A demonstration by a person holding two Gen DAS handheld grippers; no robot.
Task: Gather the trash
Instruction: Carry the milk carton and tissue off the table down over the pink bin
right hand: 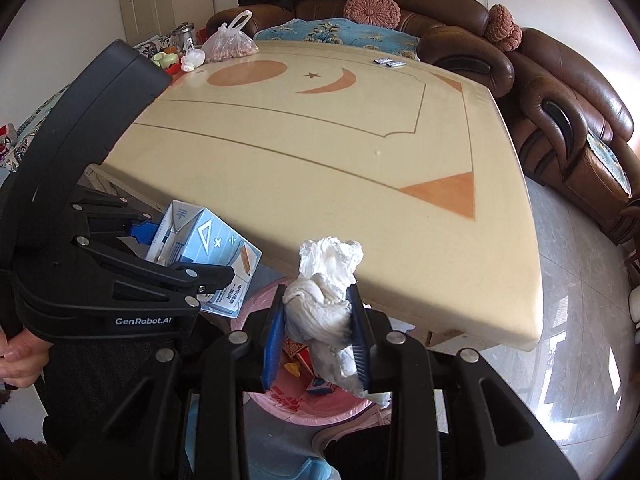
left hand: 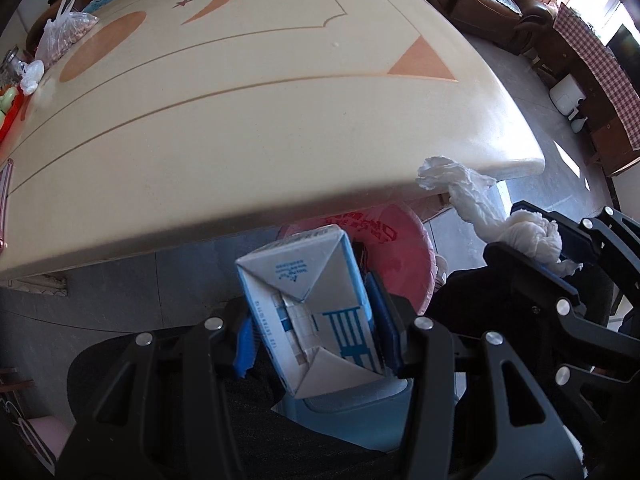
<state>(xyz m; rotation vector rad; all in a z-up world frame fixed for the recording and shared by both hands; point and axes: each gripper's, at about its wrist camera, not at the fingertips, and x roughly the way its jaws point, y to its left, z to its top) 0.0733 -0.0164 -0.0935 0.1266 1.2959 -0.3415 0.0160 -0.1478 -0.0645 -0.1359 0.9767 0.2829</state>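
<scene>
My left gripper (left hand: 316,332) clamps a milk carton (left hand: 308,312); my right gripper (right hand: 318,336) pinches crumpled tissue (right hand: 328,304) above the pink bin (right hand: 292,404).

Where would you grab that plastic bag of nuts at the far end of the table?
By the handle loops of the plastic bag. They stand up above the bulging, lumpy body, so a tool could come down from above and pinch them together. The body looks too wide and soft for a firm hold. Both tools are full now: the left holds a carton, the right a tissue.
</scene>
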